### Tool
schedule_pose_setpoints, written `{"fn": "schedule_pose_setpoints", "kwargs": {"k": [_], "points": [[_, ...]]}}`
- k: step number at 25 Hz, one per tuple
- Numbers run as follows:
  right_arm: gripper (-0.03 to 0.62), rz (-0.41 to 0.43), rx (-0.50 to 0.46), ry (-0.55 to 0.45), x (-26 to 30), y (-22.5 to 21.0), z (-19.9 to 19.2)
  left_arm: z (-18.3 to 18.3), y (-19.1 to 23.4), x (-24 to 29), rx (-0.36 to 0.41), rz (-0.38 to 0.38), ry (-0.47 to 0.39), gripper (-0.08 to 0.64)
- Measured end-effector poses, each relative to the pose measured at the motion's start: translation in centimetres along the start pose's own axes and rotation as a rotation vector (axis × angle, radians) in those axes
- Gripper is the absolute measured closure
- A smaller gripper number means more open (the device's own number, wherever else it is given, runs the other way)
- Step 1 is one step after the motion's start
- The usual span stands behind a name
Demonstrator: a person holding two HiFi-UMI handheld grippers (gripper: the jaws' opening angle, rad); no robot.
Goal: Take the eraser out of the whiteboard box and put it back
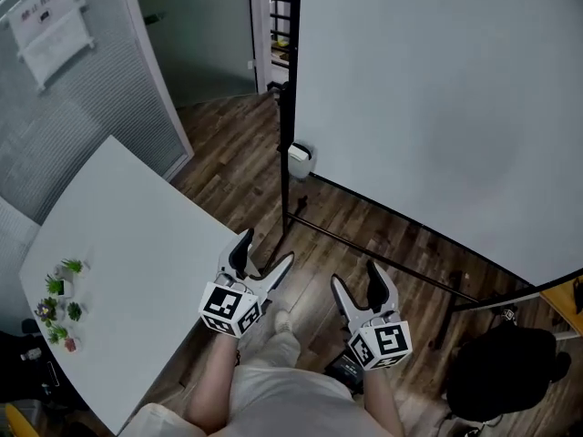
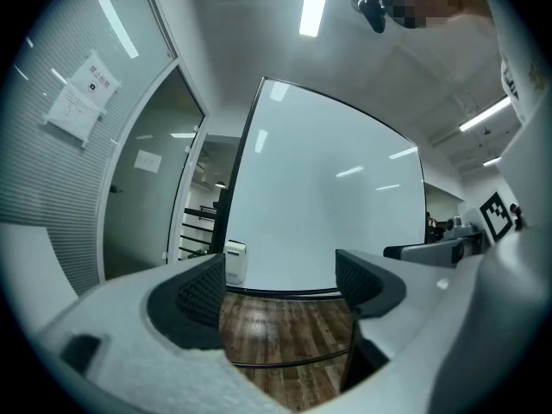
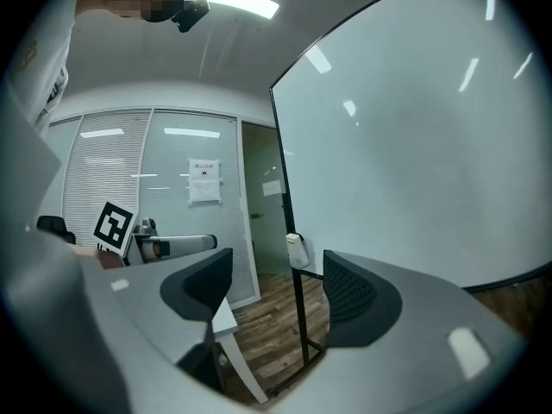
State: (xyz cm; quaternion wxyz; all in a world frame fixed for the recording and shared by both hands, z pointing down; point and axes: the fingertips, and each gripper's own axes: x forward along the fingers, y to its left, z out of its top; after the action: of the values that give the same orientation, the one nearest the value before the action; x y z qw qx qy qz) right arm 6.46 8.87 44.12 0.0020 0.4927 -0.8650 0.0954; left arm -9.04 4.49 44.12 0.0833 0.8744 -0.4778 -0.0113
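Observation:
The whiteboard (image 1: 437, 107) stands on a black frame at the right. A small white box (image 1: 299, 160) hangs on the frame's left post, and I cannot see the eraser in any view. My left gripper (image 1: 267, 248) and right gripper (image 1: 354, 276) are held side by side over the wooden floor, well short of the box. Both are open with nothing between the jaws. The left gripper view shows open jaws (image 2: 280, 287) with the box (image 2: 235, 261) far ahead beyond the left pad. The right gripper view shows its open gripper (image 3: 276, 287), with the box (image 3: 297, 250) beyond on the post.
A white table (image 1: 118, 244) with small potted plants (image 1: 59, 308) lies at the left, its corner close to my left gripper. The stand's low black crossbar (image 1: 383, 244) runs over the floor ahead. A black chair (image 1: 506, 371) sits at the lower right. Glass partitions close the far left.

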Motion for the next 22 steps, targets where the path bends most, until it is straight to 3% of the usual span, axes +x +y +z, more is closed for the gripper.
{"fn": "schedule_pose_setpoints", "kwargs": {"k": [9,15,22], "points": [[0.262,-0.066,-0.004,0.034,8.6,-4.5,0.9,0.7,6.5,9.6,-0.015,-0.051,0.030,0.170],[0.259,-0.092,-0.009,0.036,12.0,-6.3,1.2,0.2,7.8,13.3,0.001,-0.106,0.062,0.170],[0.258,-0.099,-0.004,0.046,13.3,-6.8,1.5,0.4,8.6,15.0,-0.002,-0.118,0.064,0.170]]}}
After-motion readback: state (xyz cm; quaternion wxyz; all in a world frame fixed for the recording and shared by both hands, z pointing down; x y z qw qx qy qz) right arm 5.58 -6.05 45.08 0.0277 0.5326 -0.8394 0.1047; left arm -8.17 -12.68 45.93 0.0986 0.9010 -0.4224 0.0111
